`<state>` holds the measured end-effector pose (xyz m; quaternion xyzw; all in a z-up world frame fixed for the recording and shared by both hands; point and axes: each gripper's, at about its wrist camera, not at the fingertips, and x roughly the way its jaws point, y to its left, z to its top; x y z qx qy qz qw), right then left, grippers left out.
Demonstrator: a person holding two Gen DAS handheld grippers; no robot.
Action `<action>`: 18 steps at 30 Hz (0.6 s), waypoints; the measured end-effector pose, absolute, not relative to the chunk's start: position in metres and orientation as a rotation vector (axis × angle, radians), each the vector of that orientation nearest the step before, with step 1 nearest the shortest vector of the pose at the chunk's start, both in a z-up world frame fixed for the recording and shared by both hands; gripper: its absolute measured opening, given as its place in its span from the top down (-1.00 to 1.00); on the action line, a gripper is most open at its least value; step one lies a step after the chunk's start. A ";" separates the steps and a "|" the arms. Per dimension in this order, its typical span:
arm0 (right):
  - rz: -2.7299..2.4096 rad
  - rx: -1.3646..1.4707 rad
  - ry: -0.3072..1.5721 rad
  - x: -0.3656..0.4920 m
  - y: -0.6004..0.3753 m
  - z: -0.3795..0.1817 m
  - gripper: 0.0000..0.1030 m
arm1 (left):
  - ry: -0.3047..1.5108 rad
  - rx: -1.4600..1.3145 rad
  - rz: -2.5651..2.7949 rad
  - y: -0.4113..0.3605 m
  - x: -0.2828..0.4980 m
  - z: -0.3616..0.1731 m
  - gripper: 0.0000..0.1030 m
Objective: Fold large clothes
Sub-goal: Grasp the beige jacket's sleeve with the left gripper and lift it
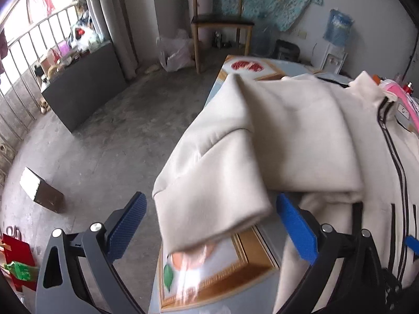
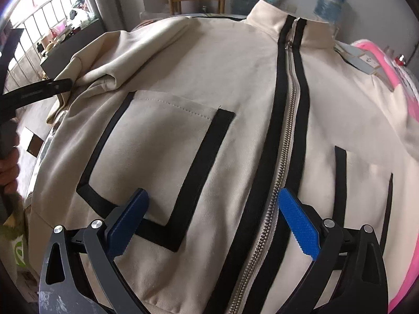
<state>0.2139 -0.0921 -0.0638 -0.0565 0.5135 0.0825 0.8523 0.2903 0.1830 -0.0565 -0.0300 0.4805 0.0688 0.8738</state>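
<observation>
Both my tongs wide and empty — left tongs (image 1: pixel 209 209) straddling the cream jacket's (image 2: pixel 235 83) sleeve cuff (image 1: pixel 209 217) overhanging the surface (image 1: pixel 235 282), right tongs (image 2: pixel 212 206) above its zip front — a thin pinch could drop the sleeve floorward.

Sleeve cuff (image 1: pixel 209 209) motion-blurred; jacket (image 2: pixel 209 130) hem cut off below.

Daylight came through a barred window (image 1: pixel 23 41). A wooden chair (image 1: pixel 220 23) stood on the grey concrete floor (image 1: pixel 110 136).
</observation>
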 end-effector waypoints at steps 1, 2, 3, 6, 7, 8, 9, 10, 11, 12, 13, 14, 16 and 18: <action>0.179 -0.123 1.082 0.214 -0.093 -0.064 -0.86 | 1.020 -0.070 0.154 0.185 0.293 -0.060 -0.73; 0.187 -0.132 1.082 0.212 -0.093 -0.064 -0.86 | 1.027 -0.074 0.158 0.187 0.296 -0.060 -0.63; 0.196 -0.139 1.080 0.211 -0.093 -0.064 -0.86 | 1.028 -0.072 0.167 0.189 0.297 -0.061 -0.48; 0.215 -0.145 1.064 0.205 -0.094 -0.064 -0.86 | 1.031 -0.061 0.168 0.189 0.298 -0.058 -0.01; 0.217 -0.145 1.060 0.207 -0.094 -0.064 -0.86 | 1.033 -0.058 0.161 0.189 0.299 -0.057 0.10; 0.216 -0.145 1.057 0.206 -0.095 -0.065 -0.86 | 1.038 -0.050 0.153 0.189 0.300 -0.056 0.35; 0.212 -0.146 1.059 0.211 -0.097 -0.067 -0.86 | 1.045 -0.035 0.145 0.188 0.301 -0.054 0.66; 0.209 -0.146 1.060 0.211 -0.097 -0.067 -0.86 | 1.049 -0.019 0.144 0.187 0.302 -0.052 0.78; 0.208 -0.146 1.060 0.212 -0.097 -0.067 -0.86 | 1.049 0.000 0.147 0.187 0.303 -0.049 0.88; 0.209 -0.145 1.061 0.211 -0.097 -0.067 -0.86 | 1.045 0.007 0.145 0.187 0.302 -0.045 0.90; 0.210 -0.143 1.063 0.211 -0.097 -0.066 -0.86 | 1.036 0.015 0.143 0.187 0.301 -0.036 0.90; 0.215 -0.142 1.067 0.213 -0.097 -0.066 -0.86 | 1.028 0.018 0.139 0.186 0.299 -0.029 0.91; 0.242 -0.112 1.074 0.215 -0.101 -0.064 -0.86 | 0.993 0.001 0.106 0.180 0.294 -0.003 0.91; 0.286 -0.042 1.065 0.214 -0.109 -0.057 -0.86 | 0.947 -0.026 0.041 0.164 0.286 0.031 0.91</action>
